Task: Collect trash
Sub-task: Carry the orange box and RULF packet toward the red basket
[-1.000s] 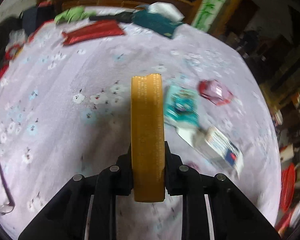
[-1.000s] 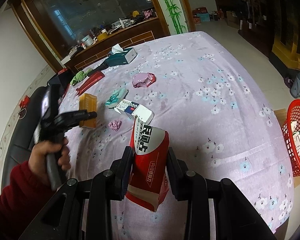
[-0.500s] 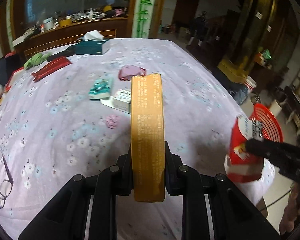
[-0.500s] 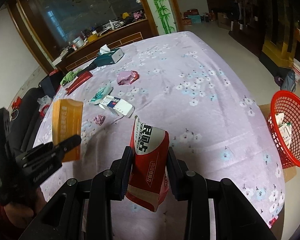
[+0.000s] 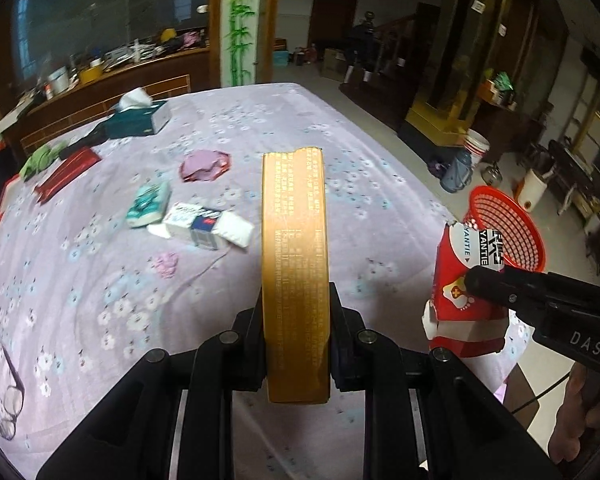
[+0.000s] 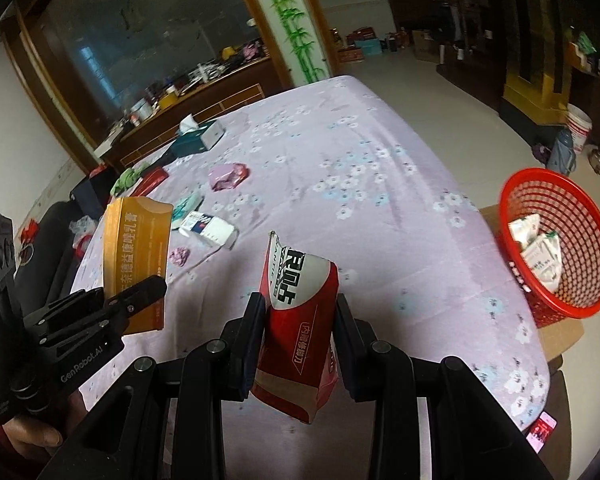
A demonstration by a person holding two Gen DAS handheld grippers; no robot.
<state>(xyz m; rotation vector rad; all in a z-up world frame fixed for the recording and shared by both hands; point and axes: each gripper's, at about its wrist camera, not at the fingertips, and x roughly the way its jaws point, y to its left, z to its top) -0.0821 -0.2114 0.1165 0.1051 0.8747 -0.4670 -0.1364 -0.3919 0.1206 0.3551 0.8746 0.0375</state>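
The left gripper (image 5: 296,320) clamps a gold box (image 5: 294,264); the right gripper (image 6: 298,332) clamps a torn red carton (image 6: 300,312), both held above the floral tablecloth (image 6: 360,168). Off the table's edge, a red basket (image 6: 596,240) holds white packets (image 6: 540,252) (crumpled). Wrappers (image 5: 200,220) and a tissue box (image 5: 138,122) lie farther back on the cloth.

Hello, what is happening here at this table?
A person is clearing trash from a table and holds a hand-held gripper in each hand. The left hand-held gripper is shut on a flat orange box. The right hand-held gripper is shut on a torn red carton. A red basket beside the table already has some packets in it. More wrappers lie on the cloth.
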